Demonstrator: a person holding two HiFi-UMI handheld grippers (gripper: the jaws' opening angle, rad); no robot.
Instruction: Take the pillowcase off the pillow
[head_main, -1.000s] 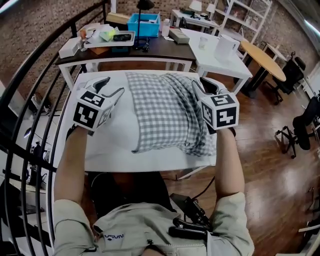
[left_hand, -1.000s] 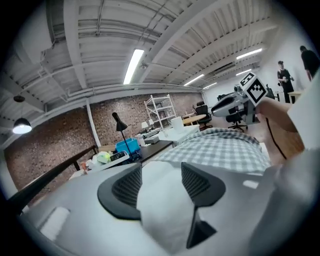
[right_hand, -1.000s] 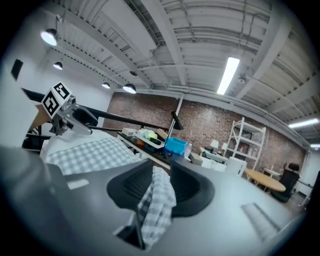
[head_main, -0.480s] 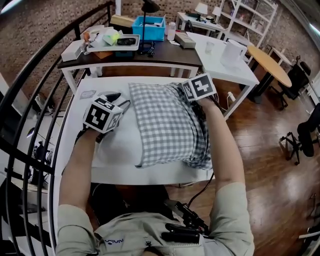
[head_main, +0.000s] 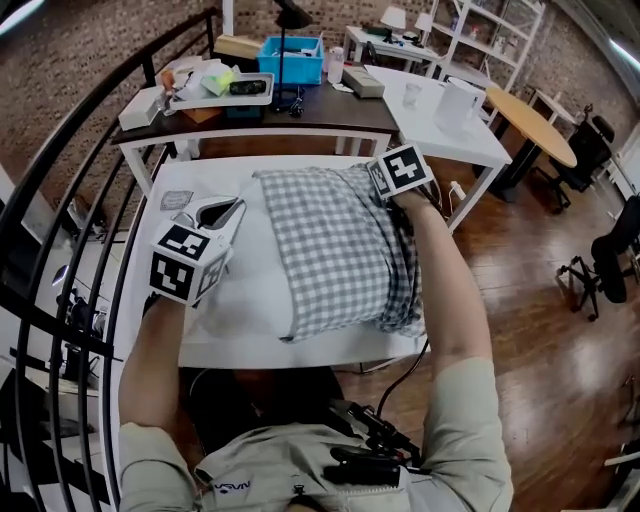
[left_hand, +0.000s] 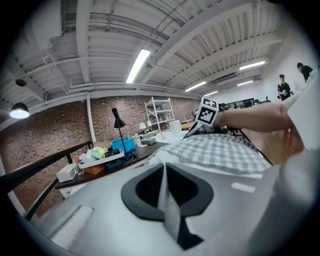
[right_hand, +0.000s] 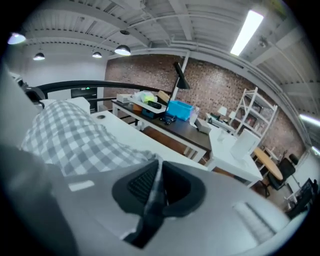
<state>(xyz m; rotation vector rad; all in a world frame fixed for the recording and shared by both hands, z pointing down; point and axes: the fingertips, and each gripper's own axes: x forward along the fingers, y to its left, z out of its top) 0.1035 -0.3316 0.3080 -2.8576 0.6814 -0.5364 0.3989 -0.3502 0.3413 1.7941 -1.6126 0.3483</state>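
Note:
A pillow lies on the white table (head_main: 205, 345). Its white left part (head_main: 250, 270) is bare, and the grey-and-white checked pillowcase (head_main: 340, 250) covers the right part. My left gripper (head_main: 232, 205) is at the pillow's far left corner. In the left gripper view its jaws (left_hand: 165, 180) have just closed and are shut on a fold of white pillow fabric. My right gripper (head_main: 378, 178) is at the pillowcase's far right corner. Its jaws (right_hand: 157, 172) have just closed on checked cloth (right_hand: 70, 135).
Beyond the table stands a dark desk (head_main: 330, 105) with a blue bin (head_main: 292, 55), a tray and a black lamp. White tables (head_main: 450, 125) and a round wooden table (head_main: 535, 125) are at the right. A black railing (head_main: 60, 230) runs along the left.
The right gripper swung from the near right side to the pillowcase's far right corner and closed on it. The left gripper's open jaws closed at the pillow's far left corner.

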